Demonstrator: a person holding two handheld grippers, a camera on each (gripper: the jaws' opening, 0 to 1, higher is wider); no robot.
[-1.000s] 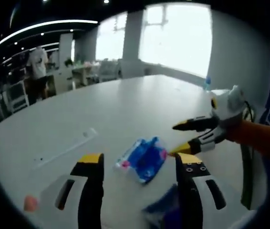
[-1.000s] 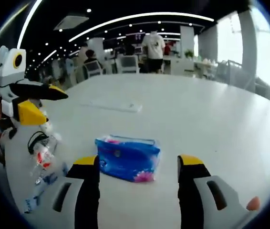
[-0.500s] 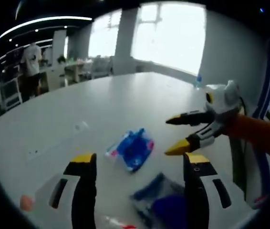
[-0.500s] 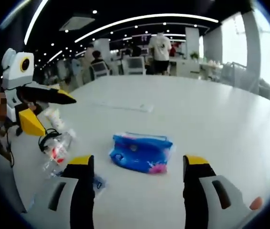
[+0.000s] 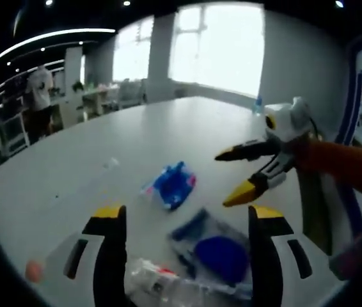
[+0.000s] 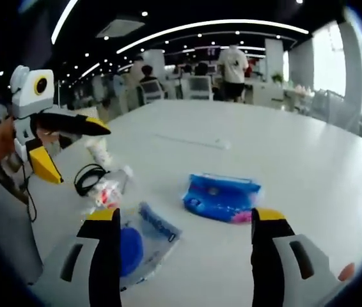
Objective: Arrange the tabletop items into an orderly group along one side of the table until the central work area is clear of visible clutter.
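Note:
A blue tissue pack (image 5: 170, 185) (image 6: 222, 198) lies on the white table (image 5: 104, 153). Nearer the table's edge sit a clear bag holding a blue disc (image 5: 216, 252) (image 6: 136, 246), a crumpled clear wrapper with red print (image 5: 162, 288) (image 6: 107, 188) and a coiled black cable (image 6: 90, 179). My left gripper (image 5: 187, 214) (image 6: 82, 153) is open above the bag and the wrapper, holding nothing. My right gripper (image 6: 184, 217) (image 5: 226, 179) is open too, hovering short of the tissue pack and beside the bag.
A thin white strip (image 6: 190, 141) lies farther out on the table. A small white tube (image 6: 98, 150) stands by the cable. A bottle (image 5: 258, 104) sits at the far table edge. A person (image 6: 235, 64) stands among desks and chairs beyond the table.
Both views have drawn back from the tissue pack, so the clear bag, wrapper and cable now show in front of the jaws. Both grippers stay open.

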